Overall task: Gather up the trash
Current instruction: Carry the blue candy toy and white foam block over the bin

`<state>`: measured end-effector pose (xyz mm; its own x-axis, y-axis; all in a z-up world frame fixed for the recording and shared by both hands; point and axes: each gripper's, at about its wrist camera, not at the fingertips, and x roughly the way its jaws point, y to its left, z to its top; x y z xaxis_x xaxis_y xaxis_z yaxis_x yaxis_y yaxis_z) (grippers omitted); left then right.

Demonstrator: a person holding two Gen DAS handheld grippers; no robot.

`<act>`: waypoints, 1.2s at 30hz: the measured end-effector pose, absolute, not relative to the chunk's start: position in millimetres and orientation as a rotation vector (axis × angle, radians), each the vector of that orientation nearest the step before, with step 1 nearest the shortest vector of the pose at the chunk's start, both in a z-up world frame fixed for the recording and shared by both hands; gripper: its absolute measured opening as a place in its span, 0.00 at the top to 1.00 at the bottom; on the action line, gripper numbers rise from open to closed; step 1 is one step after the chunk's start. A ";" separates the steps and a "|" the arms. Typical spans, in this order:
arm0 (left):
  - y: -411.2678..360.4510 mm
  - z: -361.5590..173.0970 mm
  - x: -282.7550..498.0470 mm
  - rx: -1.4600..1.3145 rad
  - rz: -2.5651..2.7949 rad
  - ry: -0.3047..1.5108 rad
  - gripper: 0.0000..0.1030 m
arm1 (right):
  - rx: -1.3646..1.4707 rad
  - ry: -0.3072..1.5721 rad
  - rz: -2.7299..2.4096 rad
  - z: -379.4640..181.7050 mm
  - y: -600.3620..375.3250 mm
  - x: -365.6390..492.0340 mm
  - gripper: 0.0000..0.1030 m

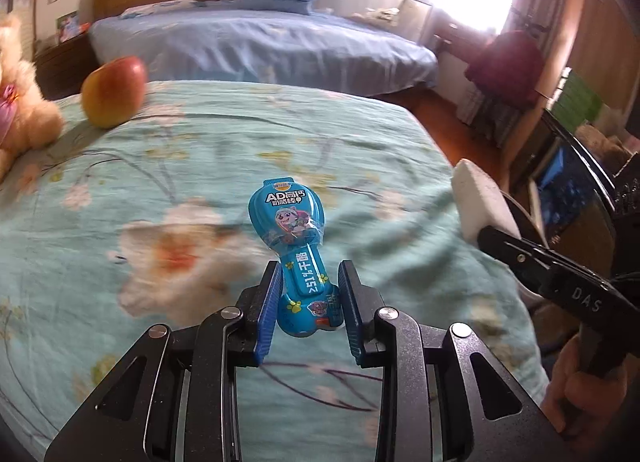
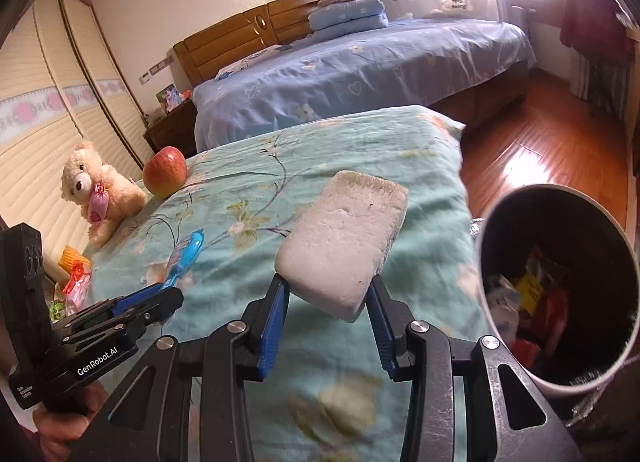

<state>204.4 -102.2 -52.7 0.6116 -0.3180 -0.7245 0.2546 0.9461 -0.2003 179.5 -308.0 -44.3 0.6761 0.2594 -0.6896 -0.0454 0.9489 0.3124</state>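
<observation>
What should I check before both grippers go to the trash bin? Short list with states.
1. Left gripper shut on blue snack wrapper: ok.
2. Right gripper shut on white foam block: ok.
3. Trash bin mouth open, trash already inside, room left: ok.
4. Both items lifted off the floral bedspread: cannot tell.
5. Apple and teddy bear lie away from the way to the bin: ok.
6. Foam grip near one end, may tilt: cannot tell.

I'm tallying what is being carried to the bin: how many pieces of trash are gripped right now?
2: the blue snack wrapper in the left gripper, and the white foam block in the right gripper, left of the bin.
</observation>
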 end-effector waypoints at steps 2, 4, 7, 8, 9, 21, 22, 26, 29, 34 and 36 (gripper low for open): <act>-114.5 -49.3 197.7 -0.063 -0.356 0.844 0.73 | 0.290 0.809 0.165 -42.7 -314.7 170.9 0.61; -126.2 -46.2 193.0 -0.051 -0.383 0.839 0.73 | 0.295 0.800 0.152 -40.0 -322.2 161.9 0.61; -142.6 -42.7 185.8 -0.024 -0.414 0.829 0.73 | 0.299 0.790 0.134 -36.8 -331.1 152.4 0.61; -148.7 -41.5 182.3 -0.015 -0.426 0.828 0.73 | 0.302 0.786 0.126 -35.7 -334.8 148.4 0.61; -152.8 -40.8 180.1 -0.008 -0.435 0.827 0.73 | 0.305 0.783 0.120 -35.1 -338.4 145.3 0.61; -198.1 -32.5 161.8 0.070 -0.513 0.805 0.73 | 0.331 0.756 0.059 -30.1 -371.8 118.3 0.61; -200.9 -31.9 160.7 0.075 -0.518 0.802 0.73 | 0.332 0.755 0.056 -29.7 -373.6 117.2 0.61; -212.8 -29.2 158.3 0.093 -0.535 0.794 0.73 | 0.340 0.747 0.042 -29.0 -382.0 113.1 0.61; -220.4 -29.3 156.7 0.103 -0.549 0.794 0.73 | 0.347 0.744 0.030 -29.9 -388.2 109.9 0.61; -233.7 -29.9 155.9 0.115 -0.573 0.800 0.73 | 0.362 0.746 0.003 -33.1 -403.8 106.1 0.61; -241.3 -29.5 156.0 0.123 -0.586 0.801 0.73 | 0.365 0.748 -0.007 -34.2 -409.6 105.3 0.61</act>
